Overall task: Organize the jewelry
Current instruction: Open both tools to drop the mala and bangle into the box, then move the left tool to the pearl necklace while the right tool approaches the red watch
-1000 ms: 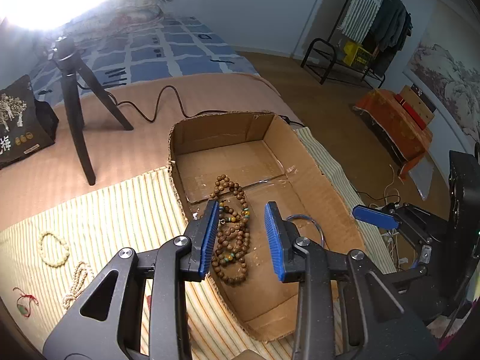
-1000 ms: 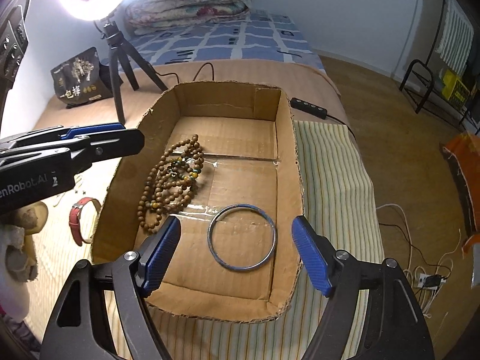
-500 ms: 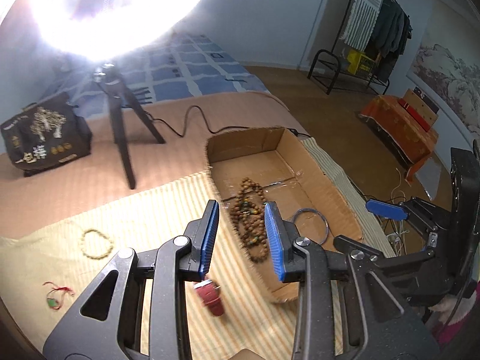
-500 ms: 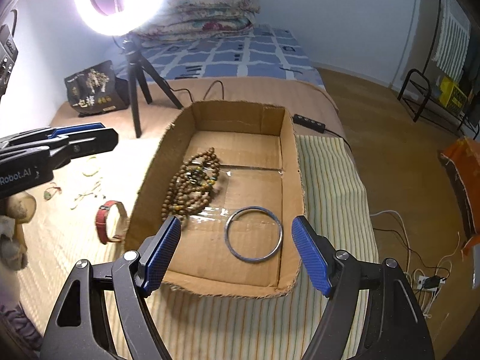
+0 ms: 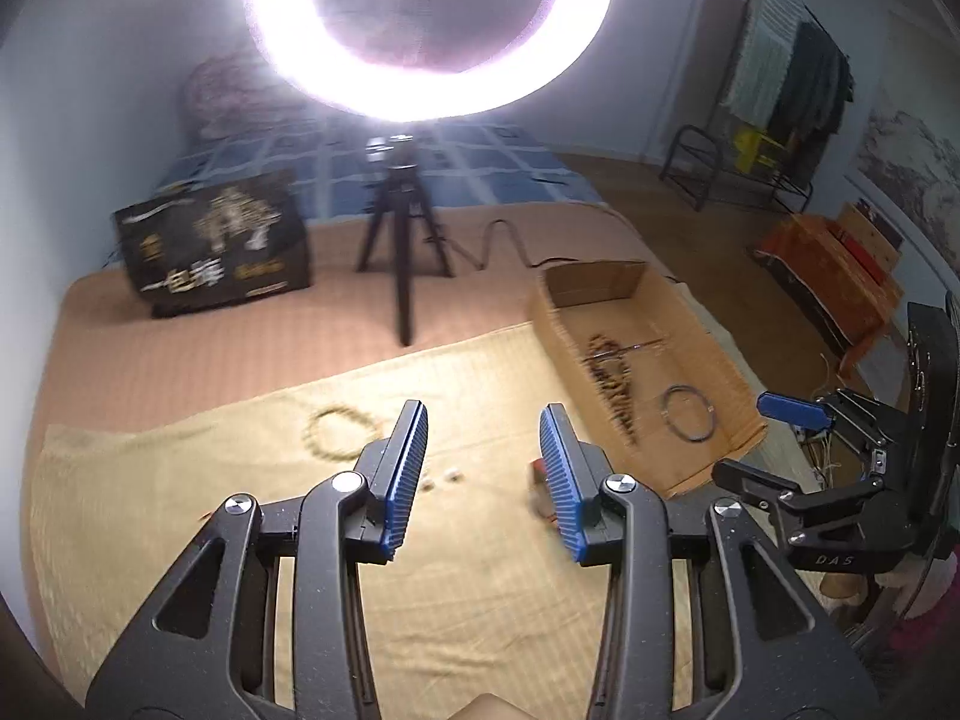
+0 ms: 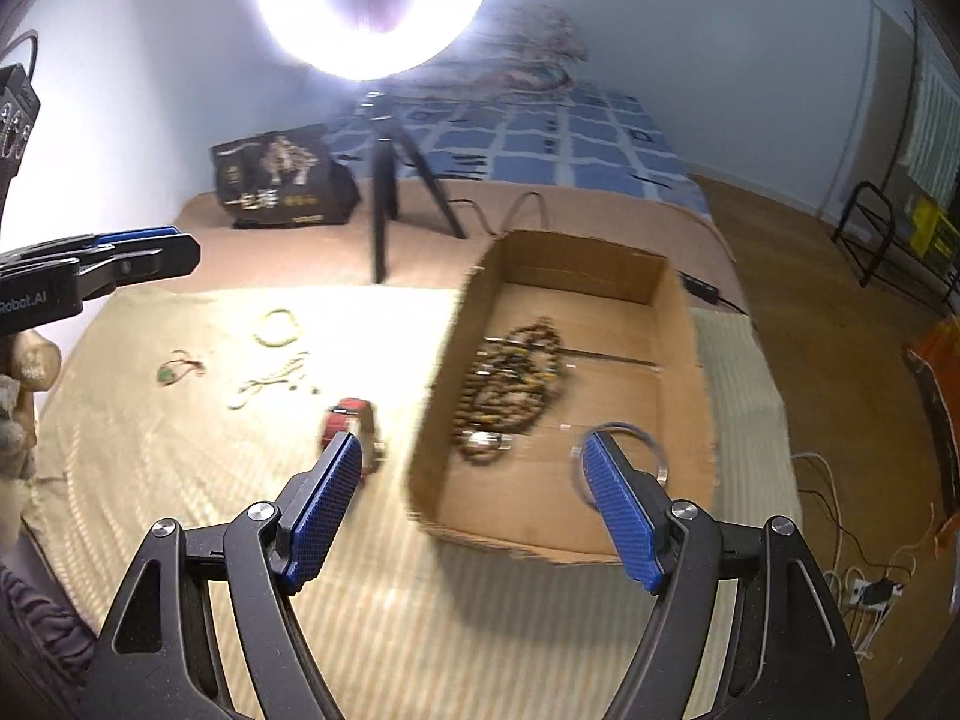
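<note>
An open cardboard box (image 6: 684,360) lies on the striped mat and holds a brown bead necklace (image 6: 516,378) and a metal bangle (image 6: 645,441); the box also shows in the left wrist view (image 5: 552,324). On the mat to its left lie a red watch (image 6: 348,420), a pale bead bracelet (image 5: 342,432), a white bead string (image 6: 270,381) and a green pendant on red cord (image 6: 174,369). My left gripper (image 5: 483,474) is open and empty above the mat, left of the box. My right gripper (image 6: 471,510) is open and empty, over the box's near left corner.
A ring light on a black tripod (image 5: 402,240) stands behind the mat, its cable (image 5: 504,240) running toward the box. A black printed box (image 5: 216,246) sits at the back left. The floor drops off at the right with cables (image 6: 864,588).
Both grippers have pulled back and swung left, away from the box. The left one has gone from over the necklace to over the mat. The loose jewelry came into view.
</note>
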Tool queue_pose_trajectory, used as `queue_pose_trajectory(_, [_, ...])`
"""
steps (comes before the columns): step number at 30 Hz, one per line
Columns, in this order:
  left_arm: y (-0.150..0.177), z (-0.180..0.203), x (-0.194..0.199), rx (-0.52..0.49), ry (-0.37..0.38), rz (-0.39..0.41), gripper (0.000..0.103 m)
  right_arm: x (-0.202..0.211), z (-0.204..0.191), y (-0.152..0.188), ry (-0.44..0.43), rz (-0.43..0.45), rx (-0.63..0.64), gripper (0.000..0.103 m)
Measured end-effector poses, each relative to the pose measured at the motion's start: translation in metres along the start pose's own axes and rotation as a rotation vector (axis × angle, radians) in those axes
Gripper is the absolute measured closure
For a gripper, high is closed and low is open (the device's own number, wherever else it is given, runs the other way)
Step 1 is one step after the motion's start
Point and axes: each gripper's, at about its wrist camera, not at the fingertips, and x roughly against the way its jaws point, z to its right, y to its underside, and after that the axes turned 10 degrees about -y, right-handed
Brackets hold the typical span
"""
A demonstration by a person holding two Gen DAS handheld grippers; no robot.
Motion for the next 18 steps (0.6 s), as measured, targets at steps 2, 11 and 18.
queue_pose_trajectory(2, [0.009,-0.018,0.006,0.015,-0.015,-0.002,0.064,-0.004,-0.013,0.000,-0.012,-0.002,0.021,0.027])
queue_pose_trajectory(11, [0.044,-0.087,0.006,0.096,-0.069,-0.047,0.064,-0.031,-0.051,0.009,-0.011,-0.055,0.107,0.027])
queue_pose_trajectory(18, [0.061,-0.120,0.000,0.126,-0.080,-0.072,0.064,-0.049,-0.062,0.010,-0.011,-0.081,0.118,0.027])
